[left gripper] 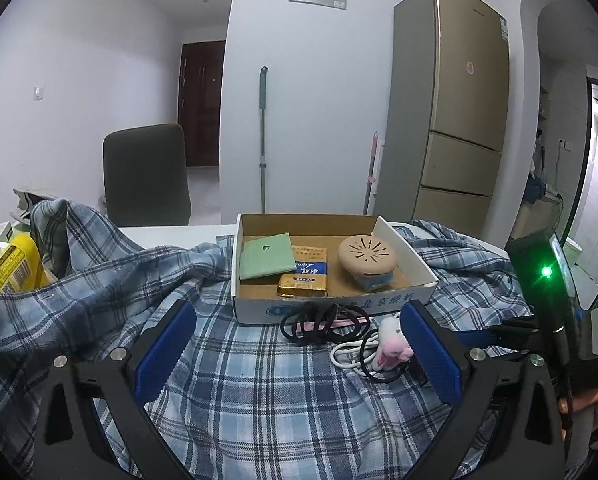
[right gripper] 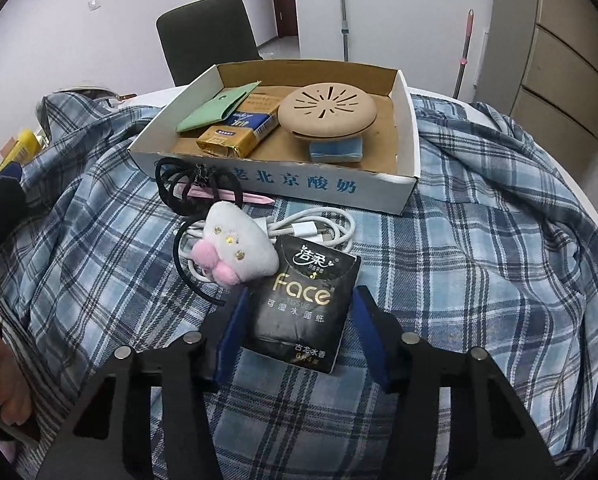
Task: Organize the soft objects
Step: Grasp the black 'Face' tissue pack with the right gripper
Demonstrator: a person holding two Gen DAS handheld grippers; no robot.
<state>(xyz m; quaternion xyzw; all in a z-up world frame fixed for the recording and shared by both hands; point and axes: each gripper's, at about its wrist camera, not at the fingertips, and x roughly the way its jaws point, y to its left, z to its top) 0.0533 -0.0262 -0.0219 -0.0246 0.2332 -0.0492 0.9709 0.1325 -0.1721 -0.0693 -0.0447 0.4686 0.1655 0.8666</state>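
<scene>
**Right jaws closing in on the tissue pack**

Looking at the right gripper (right gripper: 299, 332) tilted down over the tissue pack (right gripper: 305, 304), lying flat on the plaid cloth (right gripper: 479, 280) just short of the box (right gripper: 283, 190). Pack sitting right between the blue pads, long axis running along the fingers and a bit skewed, near end already tucked between them. Jaws narrowed to about pack width, pads flanking both long sides; can't tell for sure whether actually squeezing yet, probably only just touching.

Left gripper (left gripper: 299, 354) hovering further back, jaws spread wide, nothing in them. So right hand clearly the nearer one.

Crowding on the far left corner of the pack: plush toy (right gripper: 241, 246) overlapping it, white cable (right gripper: 319, 230) just beyond, black cords (right gripper: 195, 188) against the box wall. Plenty of open cloth to the right of the pack. Box floor showing a bare patch at the front, between the gold packet (right gripper: 239, 136) and the round tan lid (right gripper: 327, 110).
</scene>
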